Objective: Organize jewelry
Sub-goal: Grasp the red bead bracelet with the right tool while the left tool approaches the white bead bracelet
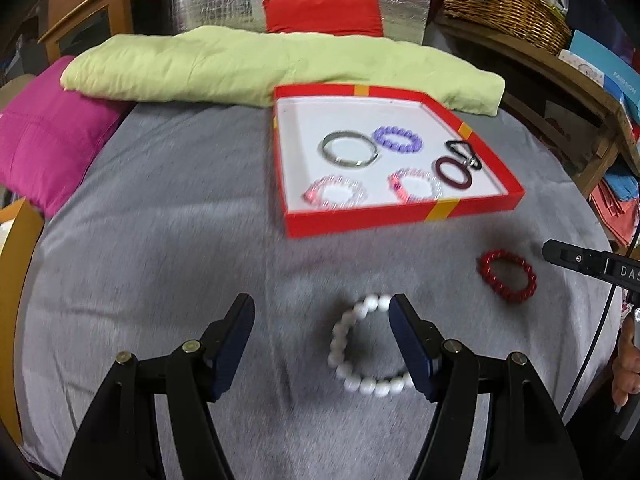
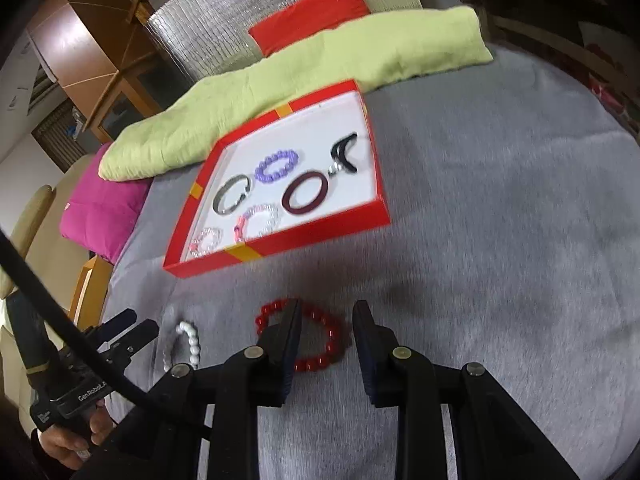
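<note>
A white bead bracelet [image 1: 360, 386] [image 2: 192, 344] lies on the grey cloth. My left gripper [image 1: 322, 308] [image 2: 138, 322] hangs open over it, its right finger covering the bracelet's right side. A red bead bracelet [image 1: 508, 276] [image 2: 332, 334] lies to the right. My right gripper [image 2: 327, 312] is open with a narrow gap; its left finger hides part of the red beads, and the pads do not press on them. Farther back, a red tray [image 1: 360, 220] [image 2: 280, 245] holds a silver bangle [image 1: 350, 150], a purple bracelet [image 1: 398, 139], a maroon ring [image 1: 452, 174] and two pink bracelets.
A folded green blanket [image 1: 260, 68] lies behind the tray, with a magenta cushion [image 1: 48, 140] to its left and a red cushion [image 1: 324, 14] at the back. A wicker basket [image 1: 504, 4] sits on a wooden shelf at the right. A cable [image 2: 80, 344] crosses the lower left.
</note>
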### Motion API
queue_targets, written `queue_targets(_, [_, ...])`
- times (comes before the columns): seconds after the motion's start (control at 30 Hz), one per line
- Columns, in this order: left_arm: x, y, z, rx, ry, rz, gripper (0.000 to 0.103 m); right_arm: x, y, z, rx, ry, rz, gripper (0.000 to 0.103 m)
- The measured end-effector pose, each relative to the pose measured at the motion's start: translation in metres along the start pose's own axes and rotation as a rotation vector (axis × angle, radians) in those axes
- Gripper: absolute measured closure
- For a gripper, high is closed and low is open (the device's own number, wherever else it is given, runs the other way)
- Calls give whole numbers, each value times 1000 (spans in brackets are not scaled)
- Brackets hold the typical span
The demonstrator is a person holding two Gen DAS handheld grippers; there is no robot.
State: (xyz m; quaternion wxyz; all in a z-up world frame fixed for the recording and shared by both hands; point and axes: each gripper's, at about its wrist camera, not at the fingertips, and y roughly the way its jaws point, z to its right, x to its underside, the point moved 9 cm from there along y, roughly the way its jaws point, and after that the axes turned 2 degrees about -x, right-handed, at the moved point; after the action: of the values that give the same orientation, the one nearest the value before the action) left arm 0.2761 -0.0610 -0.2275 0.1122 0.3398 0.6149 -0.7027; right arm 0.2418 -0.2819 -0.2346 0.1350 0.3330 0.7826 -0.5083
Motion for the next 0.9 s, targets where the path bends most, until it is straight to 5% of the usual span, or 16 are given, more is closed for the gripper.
queue_targets(0.37, [40, -3, -3, 13, -8, -66, 33, 20, 16, 2, 32, -1, -72, 70])
queue_targets(0.5, [43, 0, 4, 19, 22, -77, 33, 20, 18, -2, 29, -11, -70, 60])
queue_targets(0.9, [37, 6, 14, 25, 45, -66, 32, 24, 26, -18, 128, -182, -44, 60])
